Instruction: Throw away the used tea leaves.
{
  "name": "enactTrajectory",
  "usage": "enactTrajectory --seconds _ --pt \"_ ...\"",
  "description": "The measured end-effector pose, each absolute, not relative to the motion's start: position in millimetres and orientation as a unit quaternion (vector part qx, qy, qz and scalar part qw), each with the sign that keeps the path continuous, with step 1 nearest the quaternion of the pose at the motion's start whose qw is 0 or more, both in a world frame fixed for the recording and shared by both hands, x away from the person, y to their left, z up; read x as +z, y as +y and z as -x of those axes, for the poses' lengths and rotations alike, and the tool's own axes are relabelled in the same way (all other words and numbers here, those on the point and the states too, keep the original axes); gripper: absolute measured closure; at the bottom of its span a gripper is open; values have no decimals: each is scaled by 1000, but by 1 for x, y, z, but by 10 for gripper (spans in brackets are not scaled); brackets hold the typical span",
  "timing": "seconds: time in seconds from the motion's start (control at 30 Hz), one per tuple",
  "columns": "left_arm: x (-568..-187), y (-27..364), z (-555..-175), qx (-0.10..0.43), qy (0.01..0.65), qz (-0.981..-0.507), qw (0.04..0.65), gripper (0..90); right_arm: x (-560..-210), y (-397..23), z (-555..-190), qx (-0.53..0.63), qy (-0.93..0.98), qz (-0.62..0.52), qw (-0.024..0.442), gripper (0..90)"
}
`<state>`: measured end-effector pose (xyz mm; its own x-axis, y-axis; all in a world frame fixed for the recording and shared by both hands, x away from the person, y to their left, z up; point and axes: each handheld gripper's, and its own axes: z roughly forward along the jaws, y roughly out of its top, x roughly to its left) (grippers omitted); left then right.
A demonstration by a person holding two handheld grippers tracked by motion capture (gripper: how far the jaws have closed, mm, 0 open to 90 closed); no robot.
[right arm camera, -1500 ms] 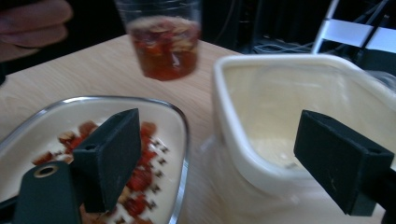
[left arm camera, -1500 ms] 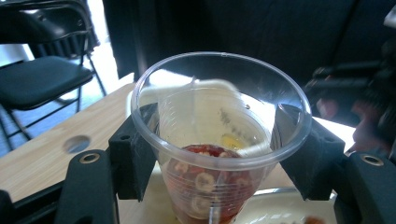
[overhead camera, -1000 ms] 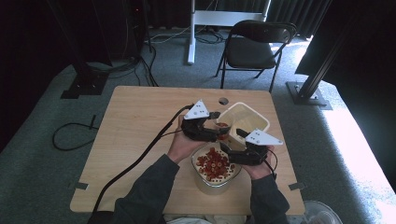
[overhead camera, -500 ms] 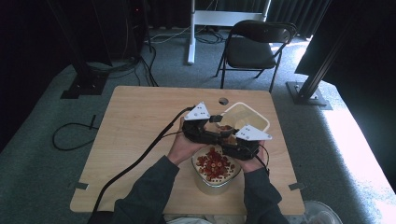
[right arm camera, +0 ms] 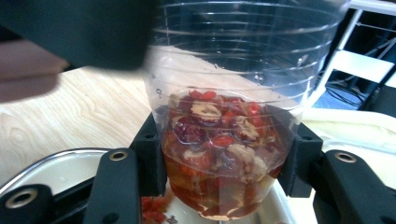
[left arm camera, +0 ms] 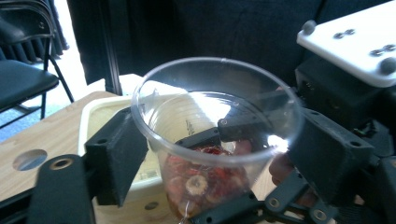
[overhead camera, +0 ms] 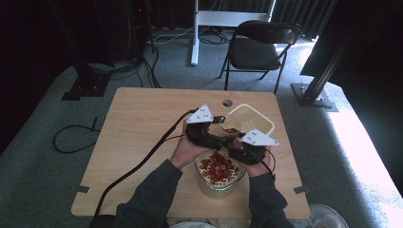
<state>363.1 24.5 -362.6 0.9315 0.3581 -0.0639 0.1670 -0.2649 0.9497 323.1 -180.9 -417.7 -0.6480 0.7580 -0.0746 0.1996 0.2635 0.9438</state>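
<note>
Grey carpet, one folding chair sitting beyond one wooden table. On it — one steel bowl, one cream tub. One clear cup — right gripper clamping its base after closing, left gripper straddling its rim, jaws widening.

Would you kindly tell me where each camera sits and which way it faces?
High view: above the person's side, facing forward and down on the table; forearms and both claws show.
Left gripper view: on the left claw, looking into the clear cup.
Right gripper view: on the right claw, looking level at the cup's side.
Both gripper views share the cup.
</note>
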Motion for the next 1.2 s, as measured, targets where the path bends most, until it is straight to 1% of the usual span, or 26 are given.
enactTrajectory --seconds 0.2,0.4,0.5,0.53,0.6,0.73,0.8,0.93,1.1,1.2 --pt "-359 34 -360 96 167 -792 579 204 -418 -195 -319 521 733 -338 277 454" --pt "-365 47 -358 112 178 -793 571 206 -416 -216 -305 516 728 -353 283 452" --pt "-368 51 -358 116 182 -796 566 207 -416 -221 -299 511 724 -357 294 450" --pt "-377 70 -357 126 204 -792 561 208 -416 -231 -293 515 716 -369 292 449" --pt "-384 82 -358 131 218 -791 557 212 -416 -236 -287 517 714 -372 290 449" --pt "-400 109 -359 143 251 -787 545 217 -411 -240 -280 514 711 -372 303 446" --pt "-409 122 -359 146 266 -785 541 221 -411 -245 -276 519 707 -378 297 445" --pt "-436 156 -363 150 315 -782 517 222 -410 -243 -273 516 707 -374 306 444" --pt "-463 190 -360 162 352 -777 497 228 -412 -246 -271 520 704 -380 298 445" --pt "-476 206 -358 167 373 -773 484 228 -411 -244 -271 521 702 -378 304 444"
